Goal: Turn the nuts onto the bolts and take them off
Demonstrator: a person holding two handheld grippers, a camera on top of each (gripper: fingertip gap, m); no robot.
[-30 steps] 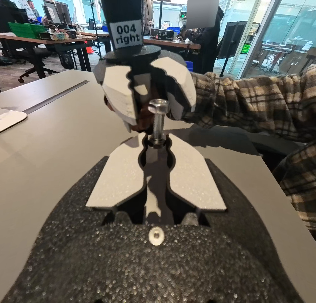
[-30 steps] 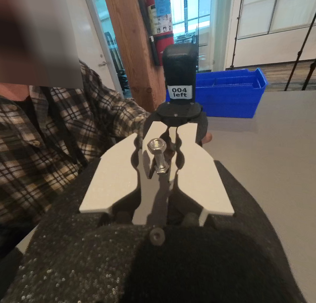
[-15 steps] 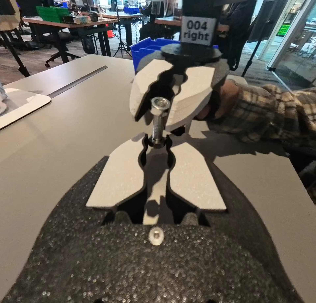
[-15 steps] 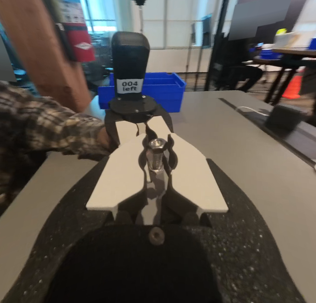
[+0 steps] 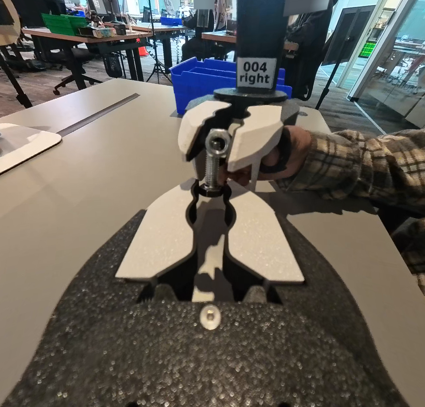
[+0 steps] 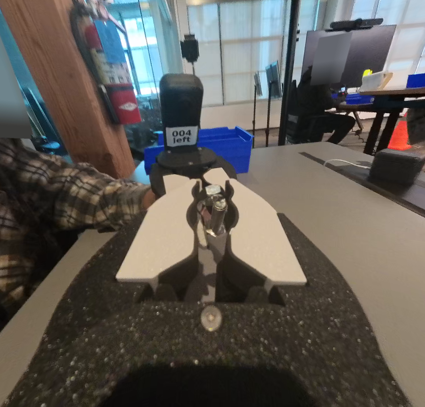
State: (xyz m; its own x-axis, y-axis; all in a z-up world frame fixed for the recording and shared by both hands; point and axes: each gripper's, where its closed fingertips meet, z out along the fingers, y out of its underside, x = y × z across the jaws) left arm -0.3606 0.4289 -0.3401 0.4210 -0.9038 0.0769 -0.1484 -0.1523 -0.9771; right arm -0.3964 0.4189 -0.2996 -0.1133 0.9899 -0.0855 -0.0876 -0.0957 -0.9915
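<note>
A silver bolt (image 5: 210,166) stands upright above the grey table (image 5: 92,166), held between both grippers. My left gripper (image 5: 211,189) is shut on the dark hex nut (image 5: 211,191) at the bolt's lower end. My right gripper (image 5: 213,156) comes down from above and is shut on the bolt's head (image 5: 217,143). In the right wrist view, my right gripper (image 6: 212,186) clamps the head (image 6: 212,190) at its tips. There the shank (image 6: 217,219) shows through the gap between its fingers. The left gripper's black body (image 6: 184,163) sits beyond, its fingertips hidden.
A blue bin (image 5: 207,78) stands on the table behind the grippers and shows in the right wrist view (image 6: 225,143). A white pad (image 5: 27,140) lies at the left. A black box with a cable (image 6: 395,166) sits on the right. A plaid sleeve (image 5: 345,161) reaches in. Tip to tip, the grippers are about 5 cm apart.
Both grippers have swung round with the bolt between them, so the backgrounds shifted and the blue bin came into the left view. The bolt head now tilts toward the left camera. Both grips are unchanged.
</note>
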